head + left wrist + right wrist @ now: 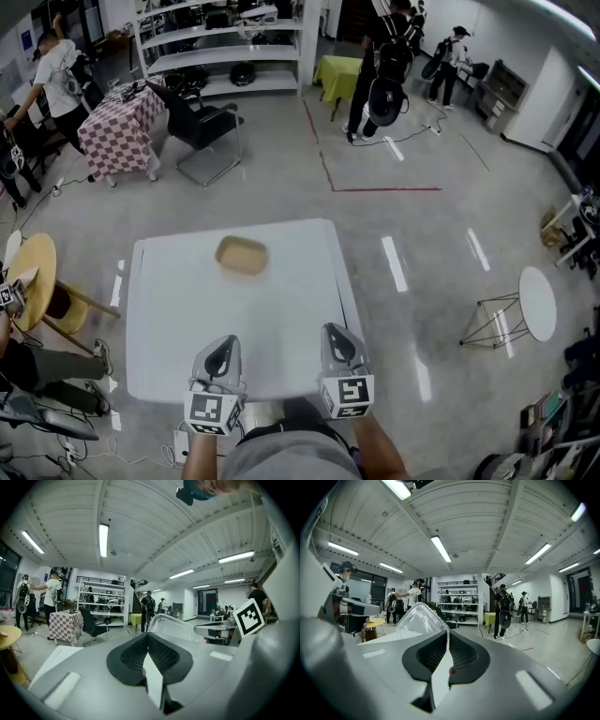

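Observation:
In the head view both grippers hover side by side over the near edge of a white square table (pixel 169 309). My left gripper (pixel 222 354) has its jaws pressed together with nothing between them; in its own view they meet in one line at the left gripper (pixel 147 637). The jaws of my right gripper (pixel 337 343) are likewise shut and hold nothing, as the right gripper (pixel 448 634) shows in its own view. A tan oval dish (pixel 242 255) lies on the table's far side, well beyond both grippers.
A black chair (pixel 199 122) and a checkered-cloth table (pixel 120 127) stand beyond the white table. A round wooden table (pixel 33 272) is at the left, a small round white table (pixel 537 302) at the right. Shelves (pixel 225 42) and several people fill the back.

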Tool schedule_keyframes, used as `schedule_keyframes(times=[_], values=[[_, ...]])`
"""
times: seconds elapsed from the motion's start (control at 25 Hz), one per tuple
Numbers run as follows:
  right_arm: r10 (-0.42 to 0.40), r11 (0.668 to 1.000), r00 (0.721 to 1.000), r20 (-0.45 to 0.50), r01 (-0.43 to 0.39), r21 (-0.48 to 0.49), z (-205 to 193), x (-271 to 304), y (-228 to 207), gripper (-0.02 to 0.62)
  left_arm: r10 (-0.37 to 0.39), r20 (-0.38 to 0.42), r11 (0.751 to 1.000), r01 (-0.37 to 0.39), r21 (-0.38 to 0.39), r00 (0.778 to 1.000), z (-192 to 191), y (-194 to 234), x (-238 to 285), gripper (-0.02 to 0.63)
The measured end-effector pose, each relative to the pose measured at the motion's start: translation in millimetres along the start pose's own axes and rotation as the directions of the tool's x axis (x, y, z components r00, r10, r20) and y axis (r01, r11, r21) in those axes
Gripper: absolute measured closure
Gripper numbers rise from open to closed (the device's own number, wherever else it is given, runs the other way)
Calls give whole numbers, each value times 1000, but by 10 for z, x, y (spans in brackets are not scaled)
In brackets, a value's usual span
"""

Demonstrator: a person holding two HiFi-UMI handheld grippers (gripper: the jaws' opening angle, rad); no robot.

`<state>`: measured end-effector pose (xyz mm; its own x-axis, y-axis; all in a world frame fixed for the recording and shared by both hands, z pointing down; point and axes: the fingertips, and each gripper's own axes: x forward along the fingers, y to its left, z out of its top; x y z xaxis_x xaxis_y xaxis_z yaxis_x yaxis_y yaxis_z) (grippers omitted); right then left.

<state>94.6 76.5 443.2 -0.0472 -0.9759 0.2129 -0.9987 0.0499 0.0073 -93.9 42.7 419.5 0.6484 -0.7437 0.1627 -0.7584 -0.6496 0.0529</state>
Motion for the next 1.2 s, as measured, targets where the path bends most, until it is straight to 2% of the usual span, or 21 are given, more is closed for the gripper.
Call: schedule_keyframes(times=[1.2], values=[[14,1000,1000,3,-14,-1,2,104,121,575,4,-3,1000,-4,-6,1000,-55,151,6,595]])
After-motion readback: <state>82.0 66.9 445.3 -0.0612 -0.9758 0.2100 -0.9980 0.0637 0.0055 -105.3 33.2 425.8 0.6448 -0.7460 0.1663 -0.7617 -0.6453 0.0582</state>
